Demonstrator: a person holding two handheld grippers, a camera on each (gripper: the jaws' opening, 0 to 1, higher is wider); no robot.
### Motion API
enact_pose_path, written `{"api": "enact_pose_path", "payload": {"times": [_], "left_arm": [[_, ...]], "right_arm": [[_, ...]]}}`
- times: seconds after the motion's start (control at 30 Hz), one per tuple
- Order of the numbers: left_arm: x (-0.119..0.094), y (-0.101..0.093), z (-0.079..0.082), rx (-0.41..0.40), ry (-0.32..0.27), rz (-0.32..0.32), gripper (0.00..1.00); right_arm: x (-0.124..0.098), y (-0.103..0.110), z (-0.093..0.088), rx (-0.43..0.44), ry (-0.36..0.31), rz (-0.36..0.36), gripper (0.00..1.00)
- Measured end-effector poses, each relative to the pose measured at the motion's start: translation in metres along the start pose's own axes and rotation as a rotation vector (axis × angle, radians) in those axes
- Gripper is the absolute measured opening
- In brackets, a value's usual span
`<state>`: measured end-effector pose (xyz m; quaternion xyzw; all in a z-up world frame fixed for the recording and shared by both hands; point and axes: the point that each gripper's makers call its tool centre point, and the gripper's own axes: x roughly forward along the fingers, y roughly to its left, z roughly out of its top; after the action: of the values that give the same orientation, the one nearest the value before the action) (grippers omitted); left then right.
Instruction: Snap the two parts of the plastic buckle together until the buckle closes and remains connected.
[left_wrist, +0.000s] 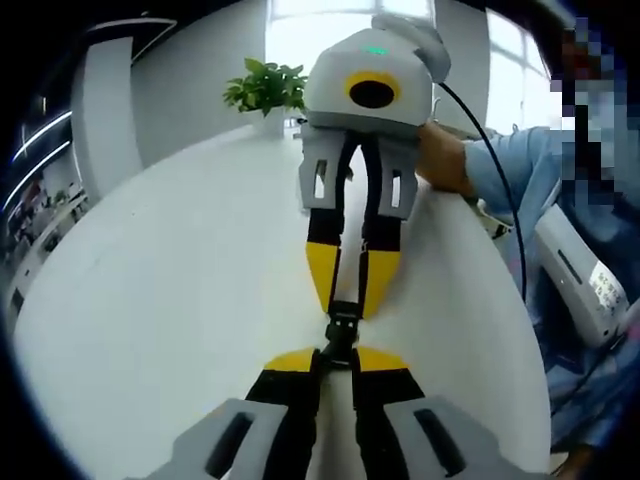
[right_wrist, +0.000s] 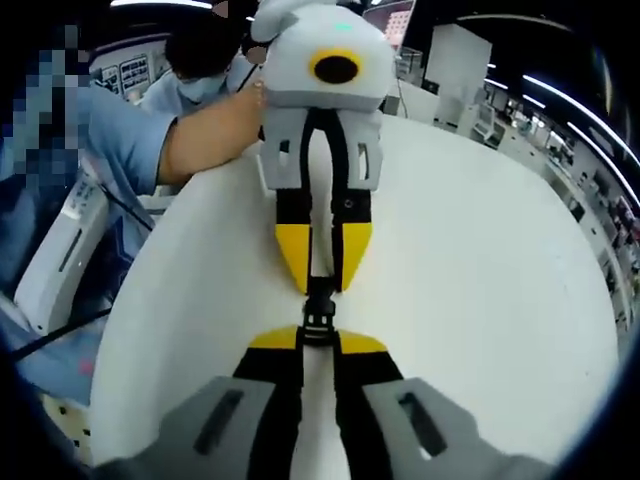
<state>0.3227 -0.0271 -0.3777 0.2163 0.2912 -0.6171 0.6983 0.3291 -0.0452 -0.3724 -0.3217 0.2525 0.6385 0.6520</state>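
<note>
The black plastic buckle (left_wrist: 343, 330) is sitting at the centre of the left gripper view, just below mid-frame, and at the centre of the right gripper view (right_wrist: 318, 310), suspended above the white table (left_wrist: 150, 300). It is looking small, dark and ribbed, with its two parts lined up end to end; whether they are already locked or only butted together is too small to tell.

The step in hand is looking like the push itself: each gripper is pinching one part and the two are facing each other tip to tip. The left gripper (left_wrist: 338, 358), rising from the bottom of its view, is closing narrowly on the near part; the right gripper (right_wrist: 318, 342) is doing the same in its own view. Each is appearing in the other's view at upper centre, with a hand (left_wrist: 445, 160) behind it.

The next move is probably calling for a straight, aligned squeeze along the buckle's length until it latches, then a gentle check that it is holding.

A potted plant (left_wrist: 265, 88) is standing at the table's far edge, upper left of centre.
</note>
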Motion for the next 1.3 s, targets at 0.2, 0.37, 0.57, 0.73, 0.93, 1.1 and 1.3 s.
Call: {"api": "enact_pose_path", "payload": {"times": [0.2, 0.37, 0.57, 0.73, 0.93, 1.1, 1.3], "left_arm": [[-0.0002, -0.0011, -0.0008, -0.004, 0.007, 0.004, 0.1], [-0.0008, -0.0004, -0.0013, -0.014, 0.004, 0.003, 0.1], [-0.001, -0.0019, -0.0013, -0.017, 0.013, 0.01, 0.09], [-0.0014, -0.0014, -0.0007, -0.022, 0.017, 0.015, 0.09], [0.0015, -0.0009, 0.0055, -0.005, 0.014, 0.015, 0.09], [0.0046, 0.0037, 0.0058, -0.013, 0.007, 0.009, 0.1], [0.0081, 0.0, 0.0058, -0.017, -0.001, 0.0, 0.1]], "right_arm": [[0.0007, 0.001, -0.0007, 0.013, -0.003, 0.0, 0.08], [0.0011, 0.0016, -0.0008, 0.027, -0.025, 0.001, 0.08], [0.0015, 0.0035, -0.0002, 0.03, -0.037, -0.003, 0.07], [0.001, 0.0033, 0.0003, 0.035, -0.047, -0.014, 0.07], [0.0022, 0.0003, -0.0023, 0.055, -0.056, -0.025, 0.07], [0.0029, -0.0026, -0.0014, 0.049, -0.056, -0.028, 0.07], [0.0019, -0.0026, -0.0026, 0.053, -0.054, -0.039, 0.08]]}}
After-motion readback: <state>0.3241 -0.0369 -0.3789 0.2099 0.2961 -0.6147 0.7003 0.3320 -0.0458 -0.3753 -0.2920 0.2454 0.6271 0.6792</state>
